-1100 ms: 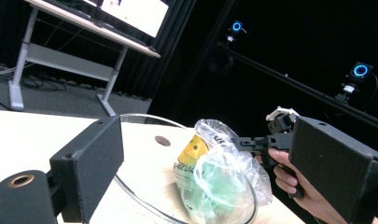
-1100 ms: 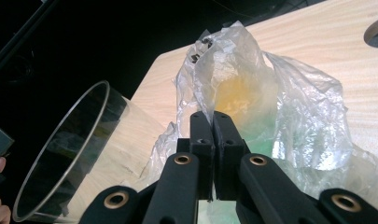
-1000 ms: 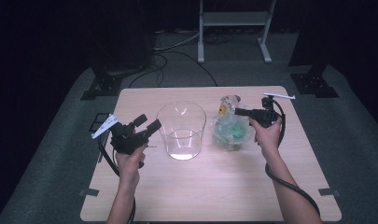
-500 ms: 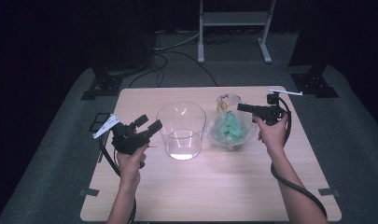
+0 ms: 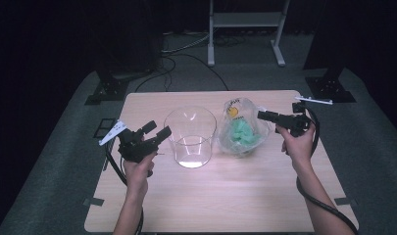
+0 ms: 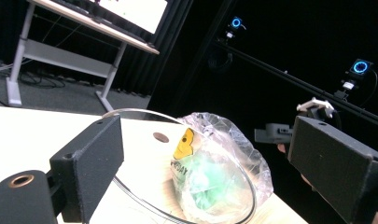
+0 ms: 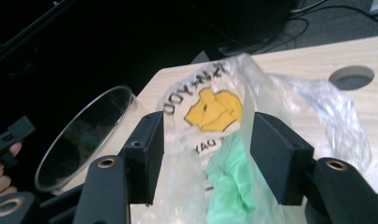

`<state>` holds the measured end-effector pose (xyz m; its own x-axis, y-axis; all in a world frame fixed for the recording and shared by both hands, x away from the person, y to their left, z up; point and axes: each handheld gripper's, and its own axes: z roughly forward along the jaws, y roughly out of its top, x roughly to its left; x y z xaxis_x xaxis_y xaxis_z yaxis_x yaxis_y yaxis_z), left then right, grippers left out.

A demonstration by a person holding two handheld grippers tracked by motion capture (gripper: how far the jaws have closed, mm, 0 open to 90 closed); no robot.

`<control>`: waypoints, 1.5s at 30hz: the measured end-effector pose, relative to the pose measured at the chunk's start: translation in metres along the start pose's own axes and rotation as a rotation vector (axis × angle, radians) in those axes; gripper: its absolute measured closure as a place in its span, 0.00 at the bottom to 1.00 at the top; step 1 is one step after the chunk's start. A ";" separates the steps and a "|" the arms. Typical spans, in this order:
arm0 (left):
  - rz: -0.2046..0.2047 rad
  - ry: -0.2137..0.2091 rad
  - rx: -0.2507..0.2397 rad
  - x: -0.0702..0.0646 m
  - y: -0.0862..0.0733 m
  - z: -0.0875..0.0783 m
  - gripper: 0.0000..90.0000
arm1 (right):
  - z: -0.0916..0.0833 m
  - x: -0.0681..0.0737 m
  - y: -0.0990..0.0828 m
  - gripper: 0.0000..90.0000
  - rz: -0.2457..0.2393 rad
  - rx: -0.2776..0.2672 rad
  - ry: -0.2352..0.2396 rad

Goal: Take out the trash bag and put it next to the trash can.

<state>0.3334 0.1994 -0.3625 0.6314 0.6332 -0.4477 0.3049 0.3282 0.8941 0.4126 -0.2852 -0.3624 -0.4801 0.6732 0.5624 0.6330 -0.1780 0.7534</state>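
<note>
A clear glass bowl (image 5: 191, 137) stands upright at the middle of the wooden table (image 5: 225, 196). Just to its right sits a clear plastic bag (image 5: 241, 129) with a yellow print and green stuff inside. My left gripper (image 5: 154, 133) hovers beside the bowl's left wall, open and holding nothing. In the left gripper view the left gripper (image 6: 207, 140) looks across the bowl's rim (image 6: 177, 116) at the bag (image 6: 214, 168). My right gripper (image 5: 264, 116) is at the bag's upper right, open. In the right gripper view the right gripper (image 7: 210, 140) frames the bag's top (image 7: 214, 107); whether it touches the bag I cannot tell.
A round hole (image 7: 352, 77) pierces the tabletop behind the bag. A white metal stand (image 5: 245, 19) and cables (image 5: 186, 58) lie on the floor beyond the far edge. Dark stand bases (image 5: 108, 90) flank the table's back corners.
My right gripper has drawn back a little to the right, from over the bag's top toward its right edge. The left gripper and bowl have stayed put.
</note>
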 end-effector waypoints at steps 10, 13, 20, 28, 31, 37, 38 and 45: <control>-0.001 -0.003 0.008 0.001 -0.001 0.001 0.10 | -0.014 -0.015 -0.030 0.49 0.005 0.012 0.008; 0.000 -0.001 0.005 0.001 0.000 0.000 0.10 | -0.024 -0.019 -0.039 0.49 0.005 -0.016 0.032; 0.005 -0.003 0.008 -0.001 -0.001 0.001 0.10 | -0.038 -0.018 -0.048 0.49 0.002 -0.044 0.061; 0.000 -0.004 0.008 0.000 -0.001 0.001 0.10 | -0.041 -0.022 -0.061 0.48 -0.028 -0.020 0.017; -0.003 -0.004 0.005 0.000 -0.001 0.000 0.10 | -0.044 -0.029 -0.080 0.48 -0.029 -0.001 -0.008; -0.004 -0.010 0.012 0.000 -0.002 0.003 0.10 | -0.054 -0.045 -0.107 0.48 0.031 -0.002 -0.019; -0.004 -0.009 0.014 0.000 -0.002 0.003 0.10 | -0.055 -0.047 -0.108 0.48 0.039 0.003 -0.024; -0.008 -0.008 0.016 0.001 -0.004 0.003 0.10 | -0.066 -0.047 -0.116 0.48 0.042 0.009 -0.021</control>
<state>0.3349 0.1970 -0.3661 0.6345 0.6249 -0.4549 0.3214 0.3219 0.8905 0.3216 -0.3441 -0.4536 -0.4400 0.6802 0.5863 0.6577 -0.2005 0.7261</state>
